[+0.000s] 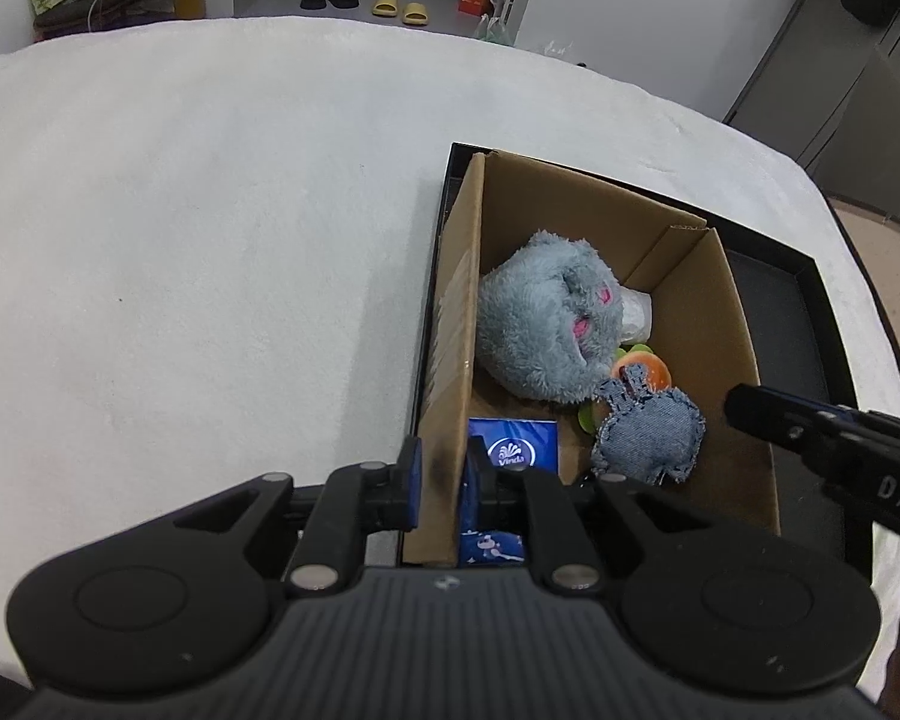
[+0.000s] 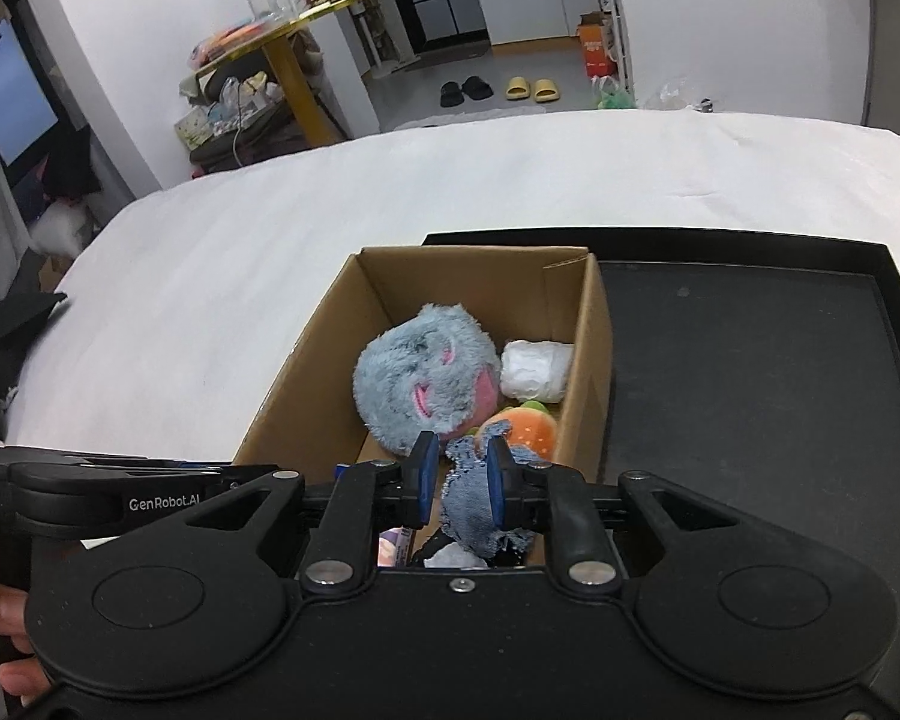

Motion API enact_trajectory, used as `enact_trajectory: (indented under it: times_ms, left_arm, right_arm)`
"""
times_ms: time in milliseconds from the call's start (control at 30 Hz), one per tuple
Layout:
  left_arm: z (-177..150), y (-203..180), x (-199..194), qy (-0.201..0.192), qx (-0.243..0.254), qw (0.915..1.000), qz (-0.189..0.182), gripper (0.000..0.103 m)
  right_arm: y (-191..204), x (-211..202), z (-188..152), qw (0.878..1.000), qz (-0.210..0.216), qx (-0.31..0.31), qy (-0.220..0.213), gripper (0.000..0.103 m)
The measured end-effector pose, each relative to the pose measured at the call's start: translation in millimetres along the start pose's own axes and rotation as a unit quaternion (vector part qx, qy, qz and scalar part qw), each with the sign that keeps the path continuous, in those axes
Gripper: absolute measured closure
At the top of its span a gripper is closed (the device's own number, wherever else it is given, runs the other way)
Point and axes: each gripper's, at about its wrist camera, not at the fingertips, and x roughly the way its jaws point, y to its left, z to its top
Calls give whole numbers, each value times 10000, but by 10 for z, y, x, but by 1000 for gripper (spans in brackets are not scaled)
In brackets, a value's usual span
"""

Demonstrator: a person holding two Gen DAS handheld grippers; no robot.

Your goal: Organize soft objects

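On white tablecloth (image 1: 210,240), black tray (image 2: 750,390).

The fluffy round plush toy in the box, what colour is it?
Grey-blue plush toy with pink markings, clearest in the left wrist view.

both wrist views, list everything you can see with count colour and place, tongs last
cardboard box: one, brown, open, standing in the tray
tray: one, black, on the white cover
white cover: one, spread over the table
plush toy: one, grey-blue with pink marks, in the box
denim toy: one, blue, frayed, in the box, near side
burger toy: one, orange and green, beside the plush
white wrapped roll: one, far right of the box
tissue pack: one, blue, near left of the box
slippers: two pairs, black and yellow, on the floor
left tongs: black, blue pads, closed on the box's left wall
right tongs: black, blue pads, above the denim toy
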Motion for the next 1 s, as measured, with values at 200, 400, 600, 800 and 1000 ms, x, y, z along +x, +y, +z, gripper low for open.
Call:
enact_trajectory:
  times_ms: [200,400,600,800,1000]
  left_arm:
    - [31,-73,-102,25,119,9999,87,86]
    - [68,-201,-269,18,253,9996,158,62]
    - [67,-331,-518,-99,465,9985,279,47]
    - [21,-397,-796,-237,508,9979,323,29]
    - [-72,-468,-1068,-375,604,9969,341,19]
  right_arm:
    - [-131,-151,14,9997,-27,203,-123,84]
    - [-219,-307,62,9995,-14,279,-174,81]
    - [-248,-523,140,9991,2,332,-278,54]
    - [-292,-755,146,9983,-35,432,-396,32]
    - [-348,-1015,117,9972,-219,346,-631,15]
